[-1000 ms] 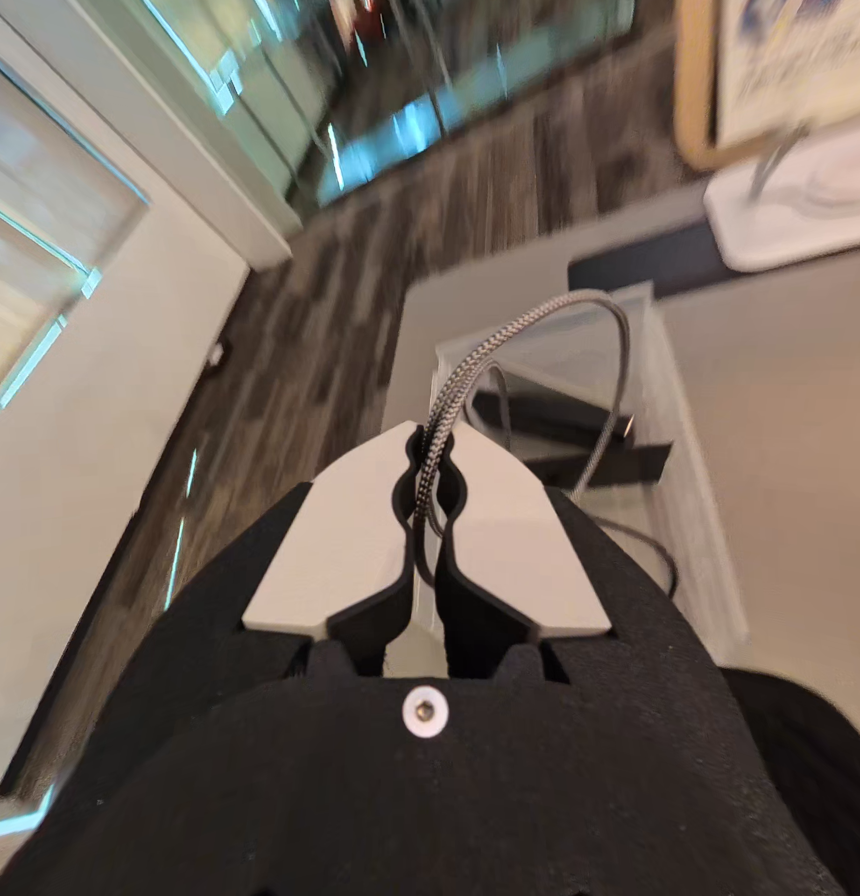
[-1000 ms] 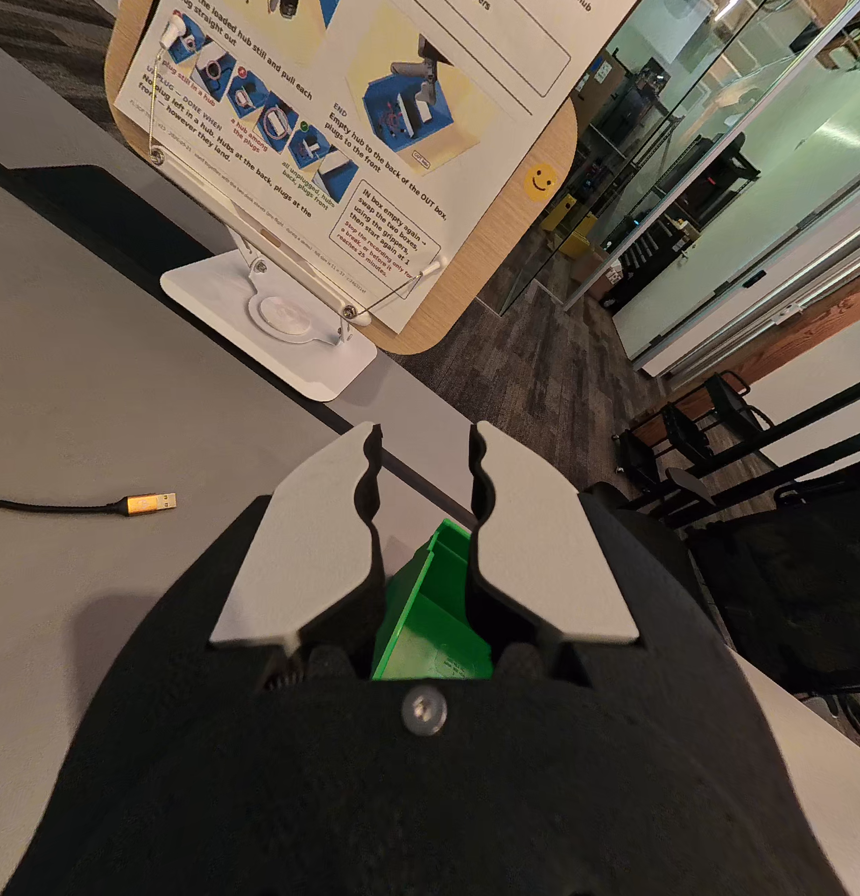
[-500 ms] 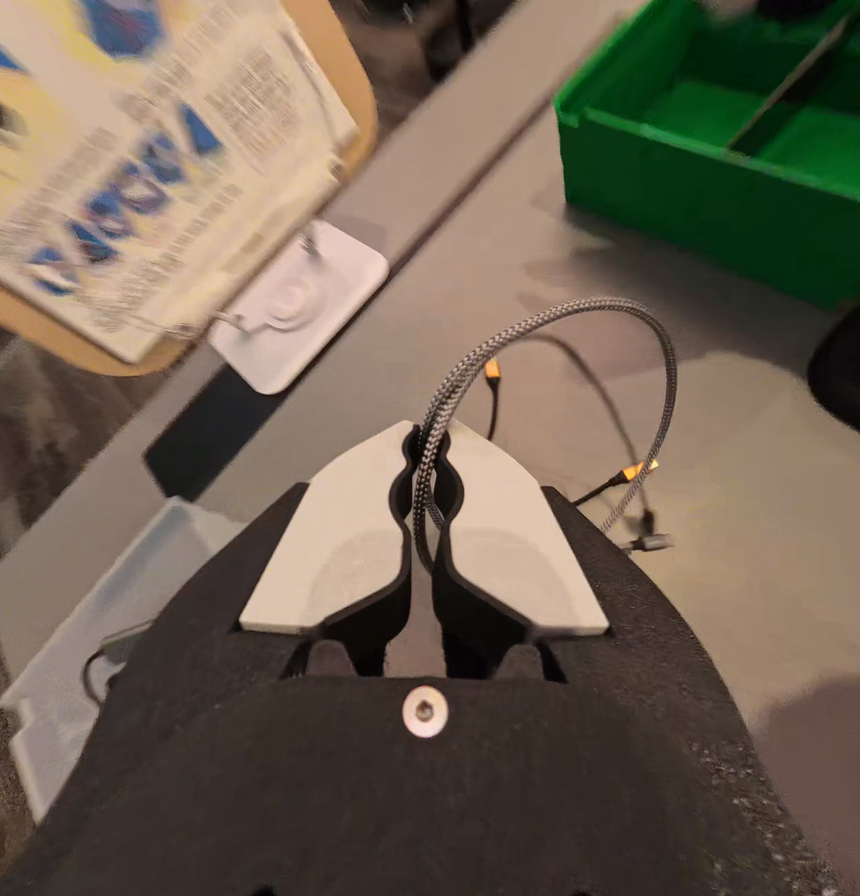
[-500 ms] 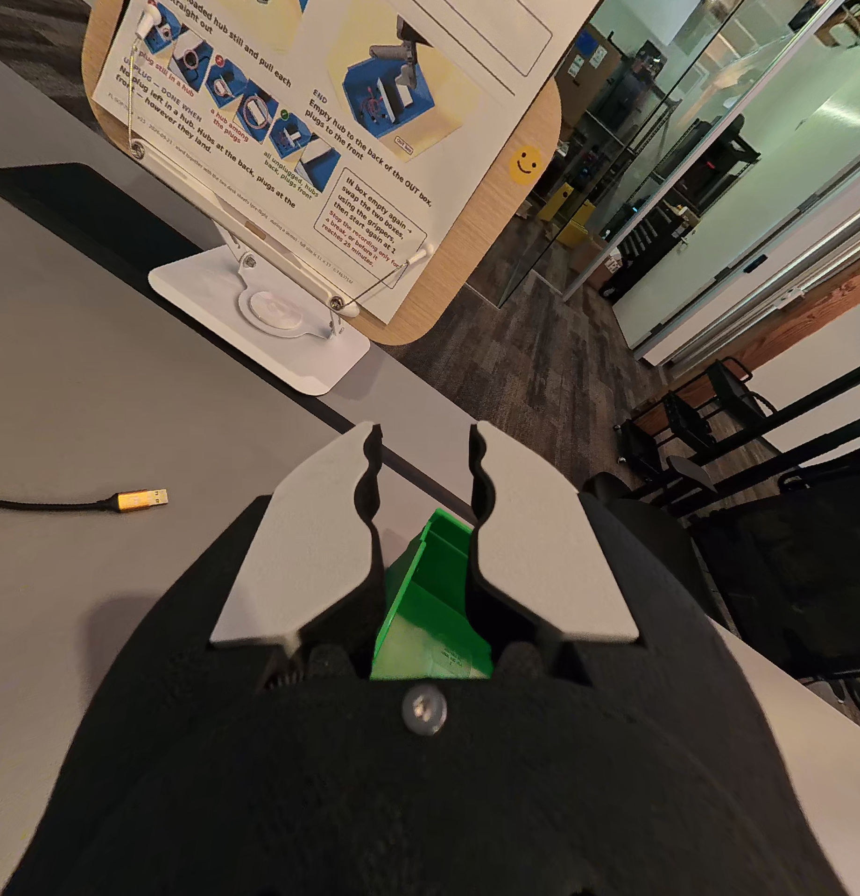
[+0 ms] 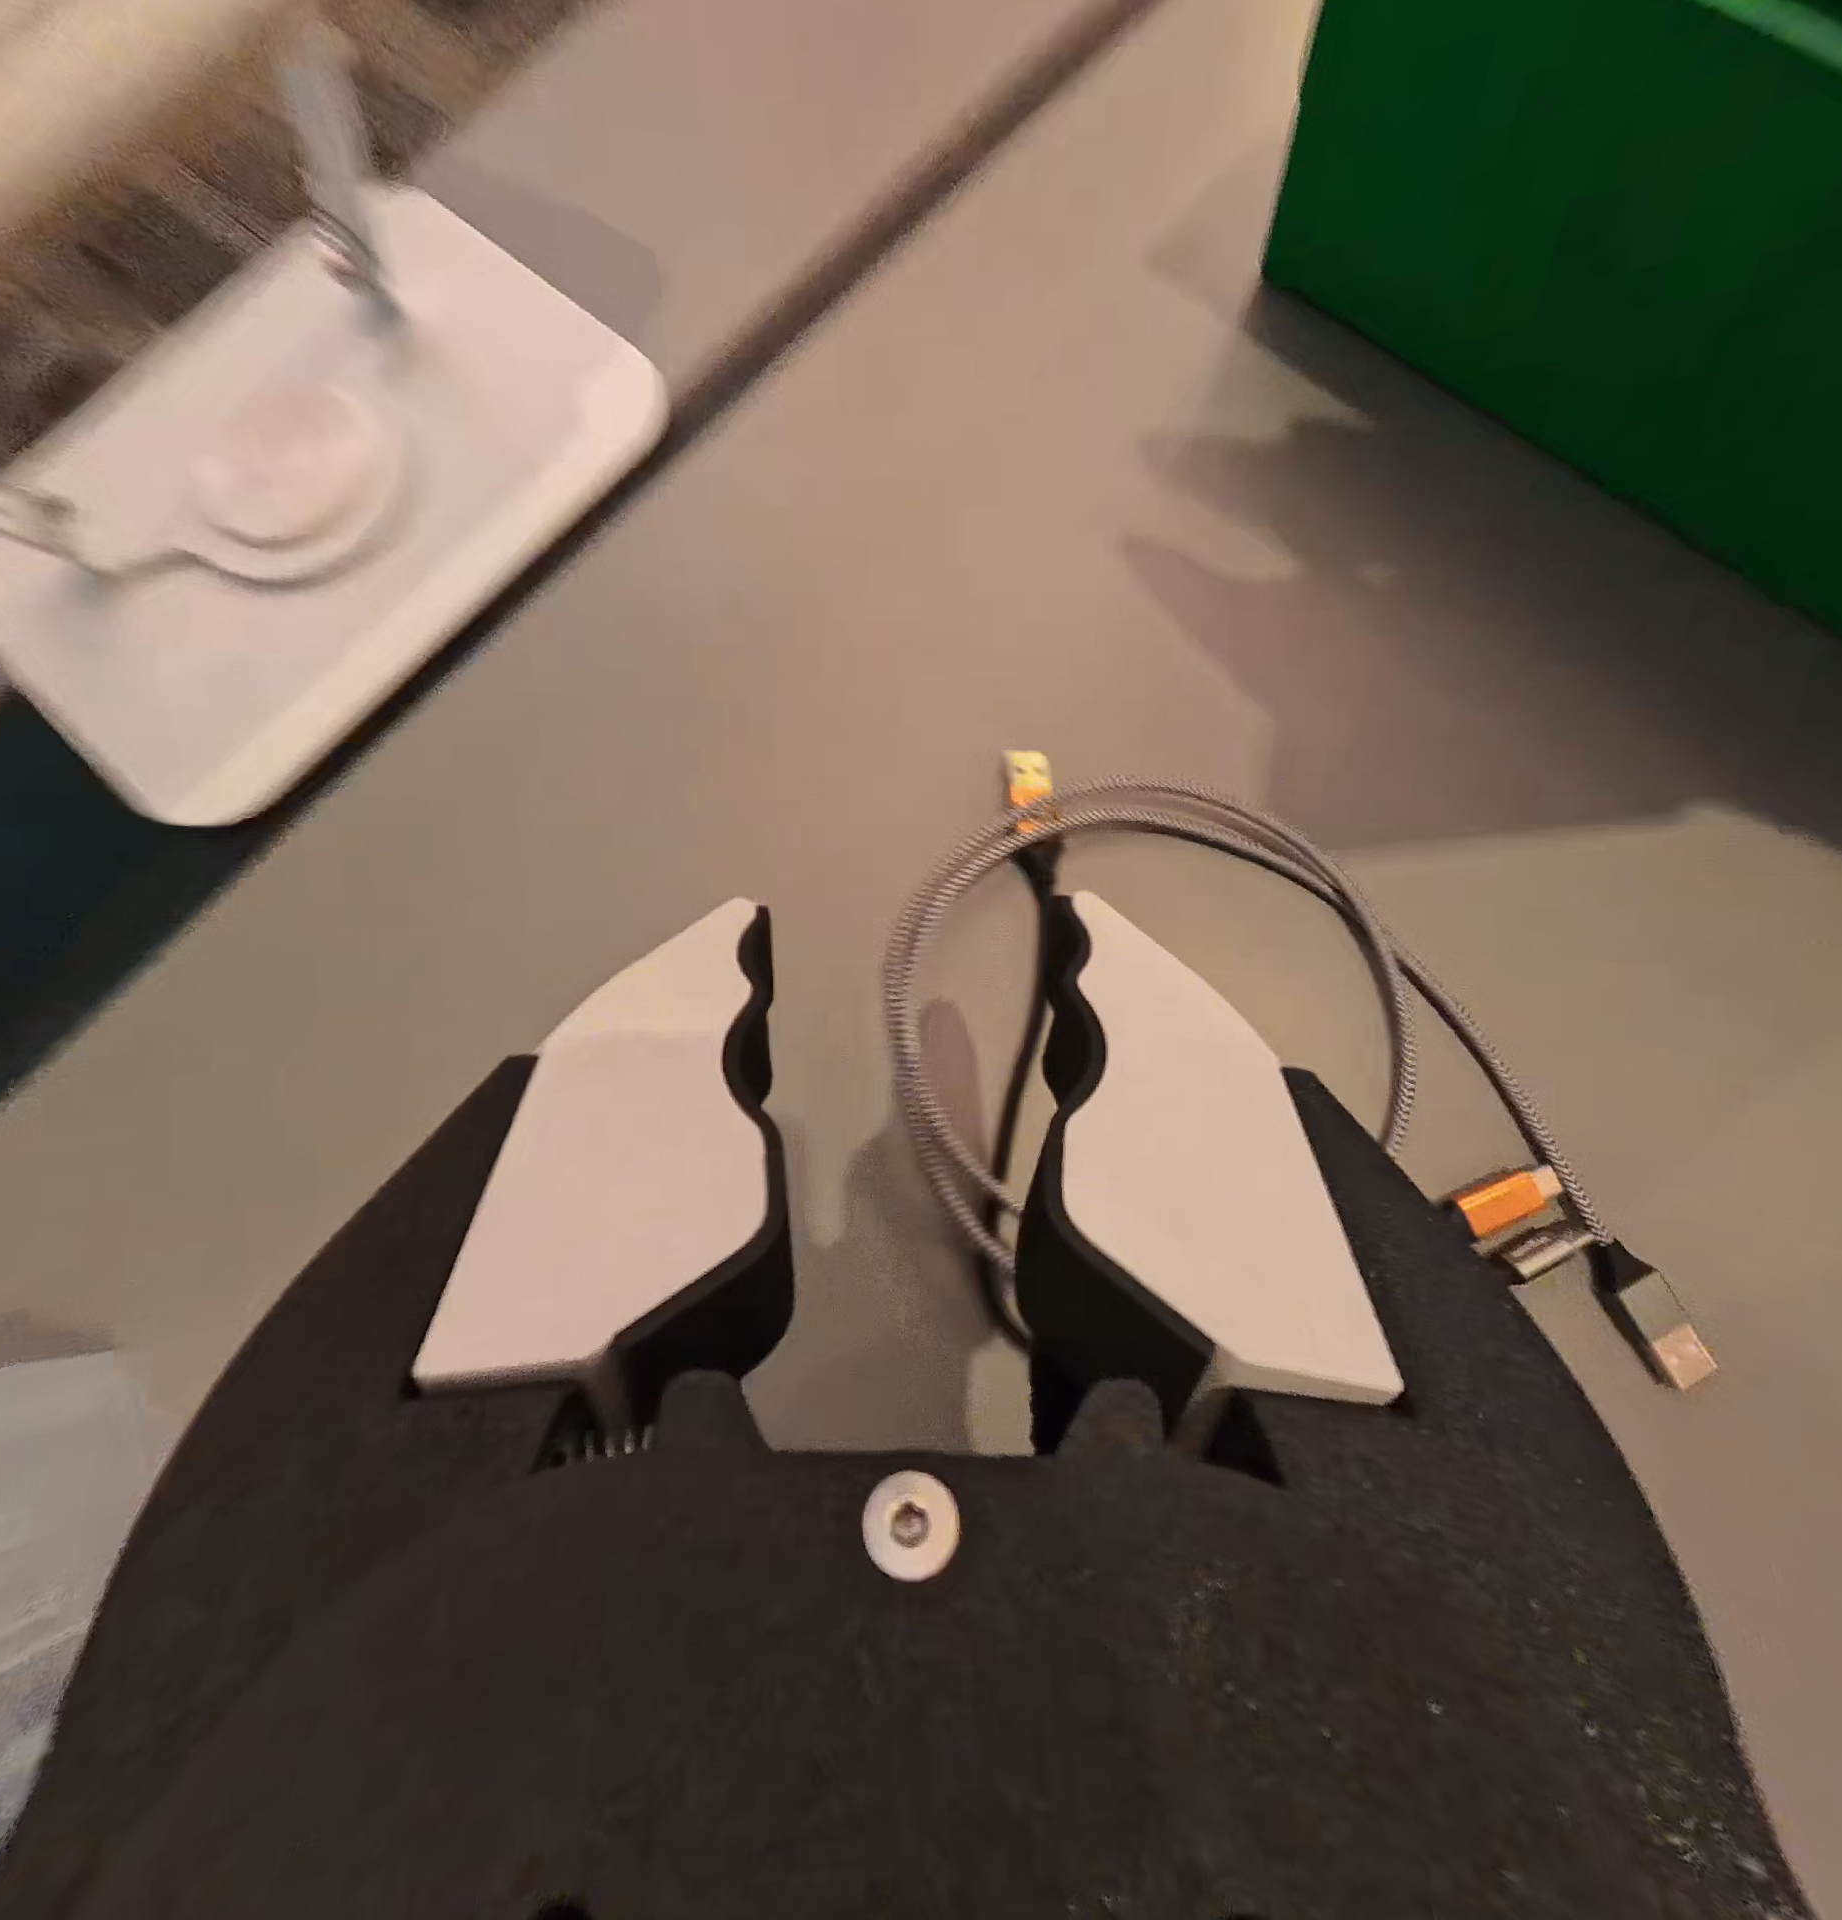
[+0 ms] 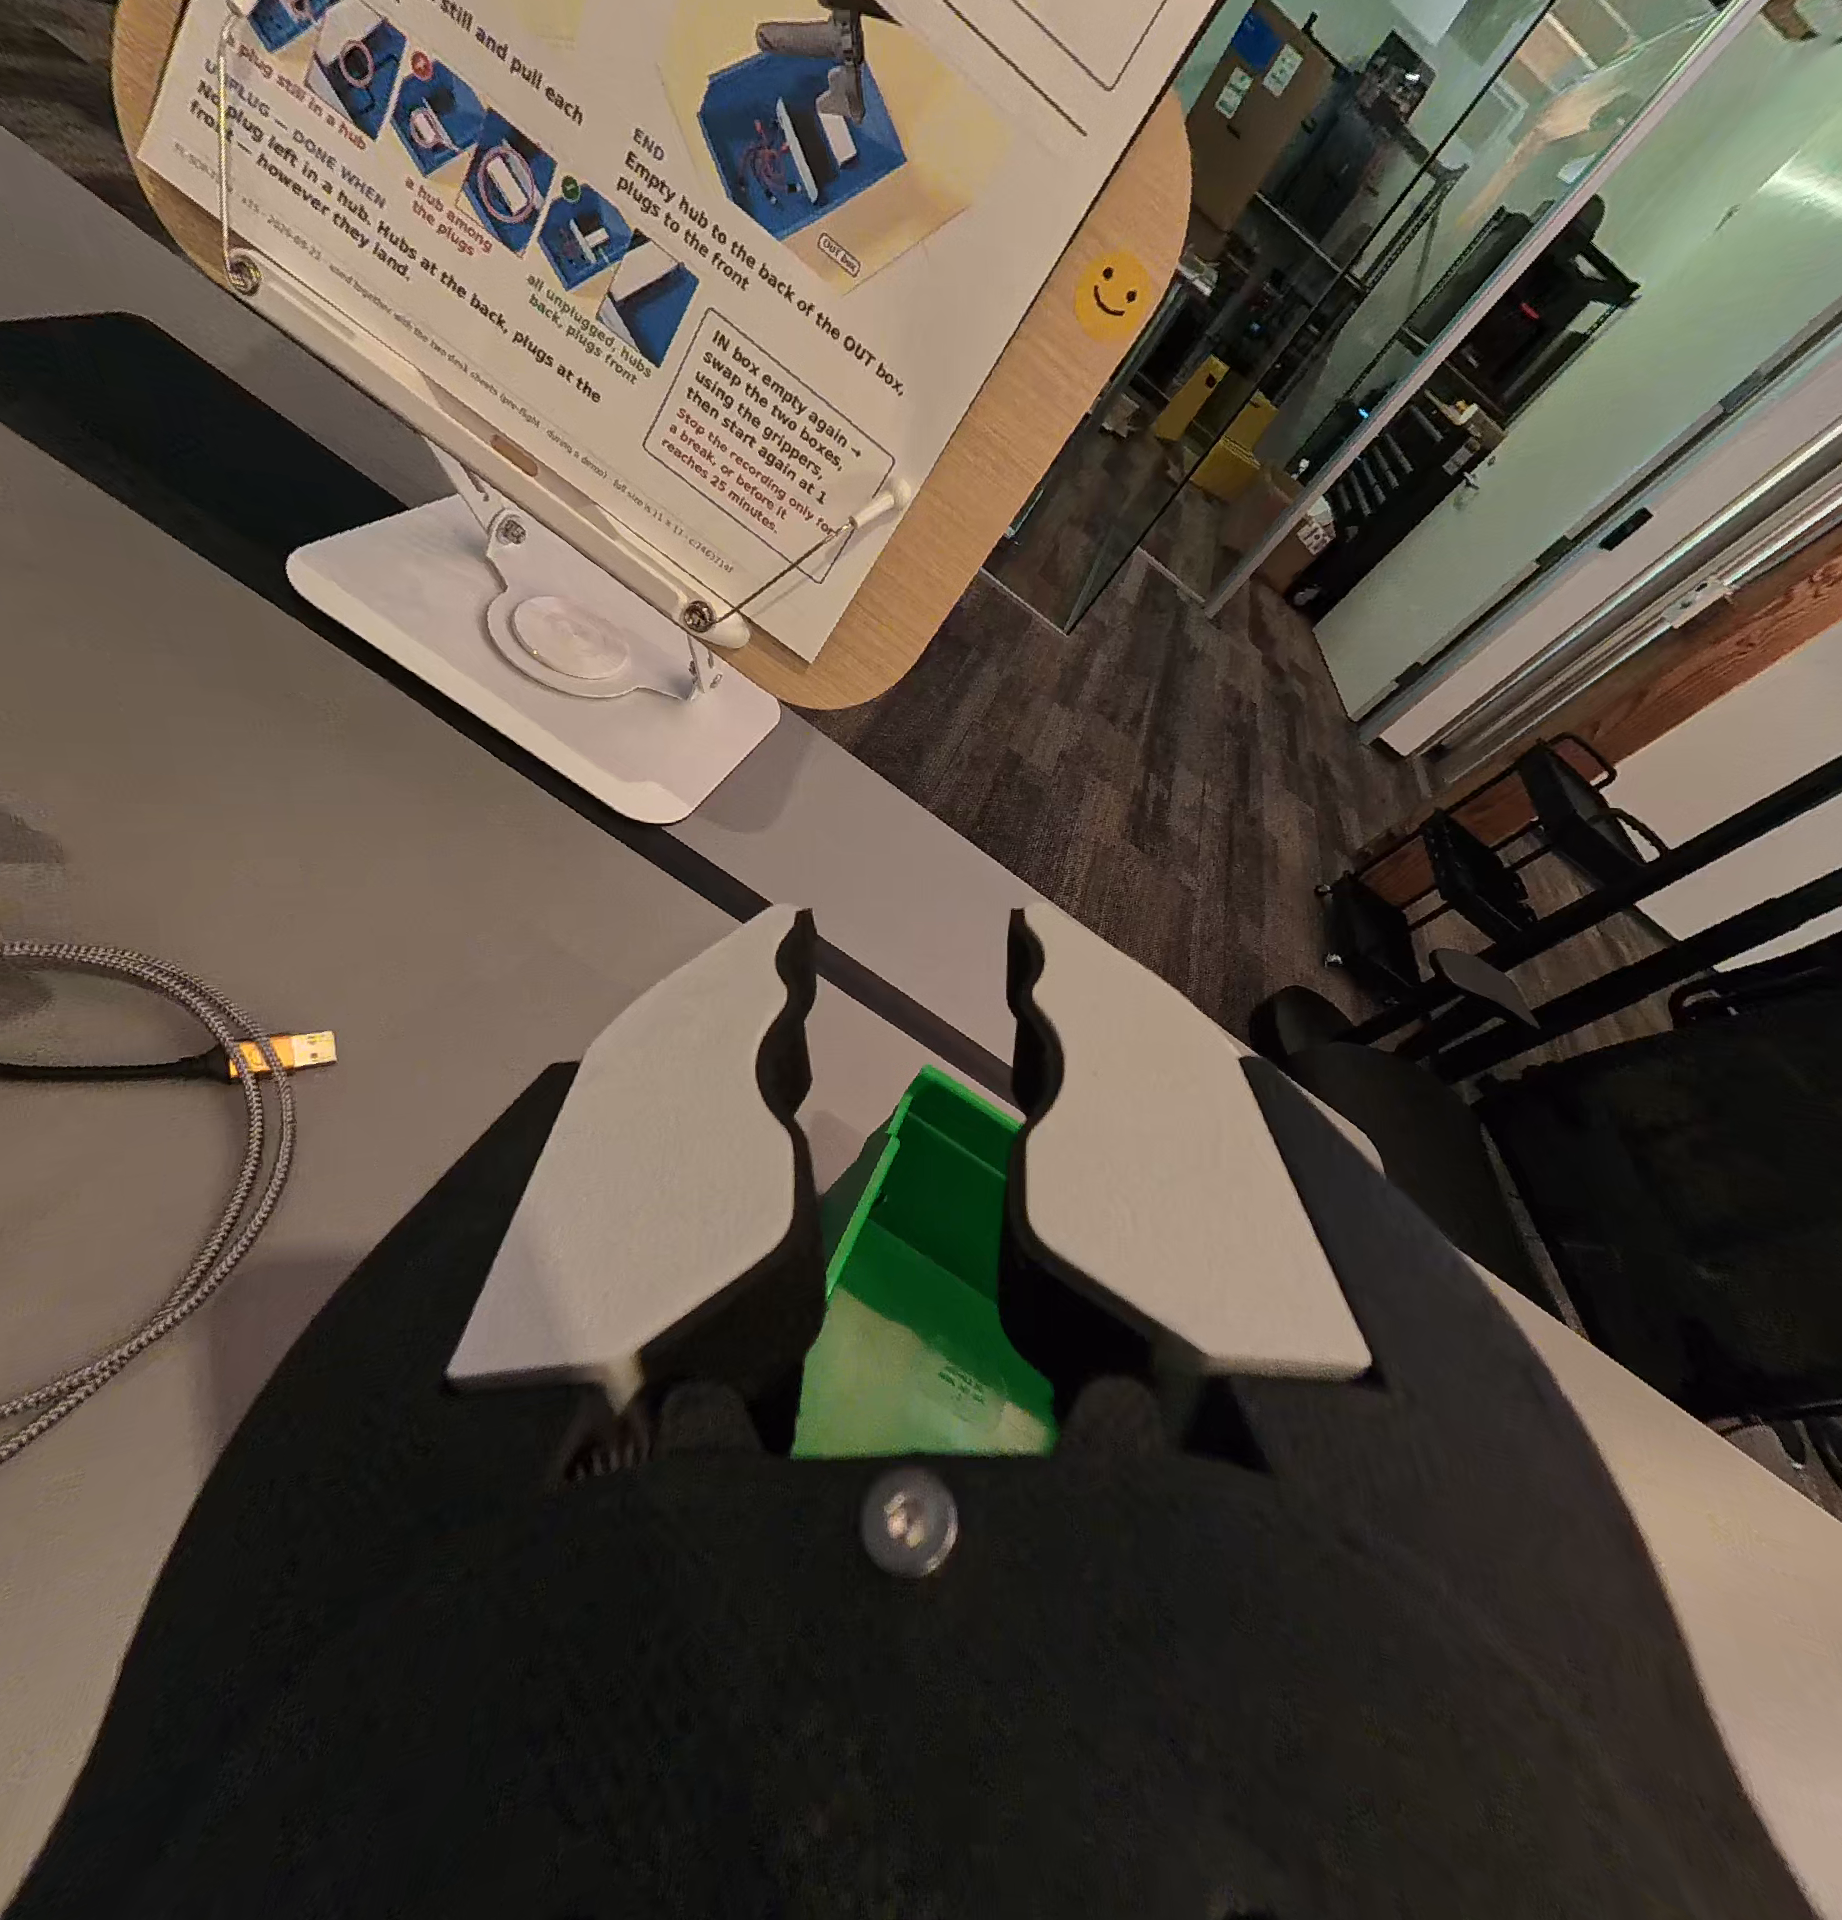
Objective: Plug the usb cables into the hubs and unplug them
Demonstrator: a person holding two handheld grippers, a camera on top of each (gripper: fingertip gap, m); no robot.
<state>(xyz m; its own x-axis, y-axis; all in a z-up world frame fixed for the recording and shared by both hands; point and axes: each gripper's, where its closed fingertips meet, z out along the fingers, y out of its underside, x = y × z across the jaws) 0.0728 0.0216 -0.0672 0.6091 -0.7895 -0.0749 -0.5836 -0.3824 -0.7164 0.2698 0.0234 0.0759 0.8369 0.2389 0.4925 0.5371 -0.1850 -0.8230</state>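
My left gripper [image 5: 912, 914] is open and empty above the grey table. A grey braided USB cable [image 5: 1270, 842] lies looped on the table just beyond and between its fingers, its grey plug [image 5: 1665, 1340] at the right. A black cable with orange plugs [image 5: 1026, 790] lies under the loop, with another orange plug [image 5: 1499, 1205] near the grey one. My right gripper [image 6: 906, 925] is open and empty over a green bin [image 6: 938, 1226]. The braided cable [image 6: 221, 1164] and an orange plug [image 6: 283, 1051] show at the left of the right wrist view. No hub is in view.
A white stand base [image 5: 304, 520] holds an instruction board [image 6: 688, 260] at the table's far edge. The green bin's wall [image 5: 1582, 291] stands at the right. A clear plastic box corner [image 5: 23, 1558] is at the lower left. Chairs [image 6: 1519, 914] stand beyond the table.
My left gripper swung from the clear box to the table, lowered and opened, letting go of the braided cable, which now lies on the table. My right gripper stayed open and barely moved.
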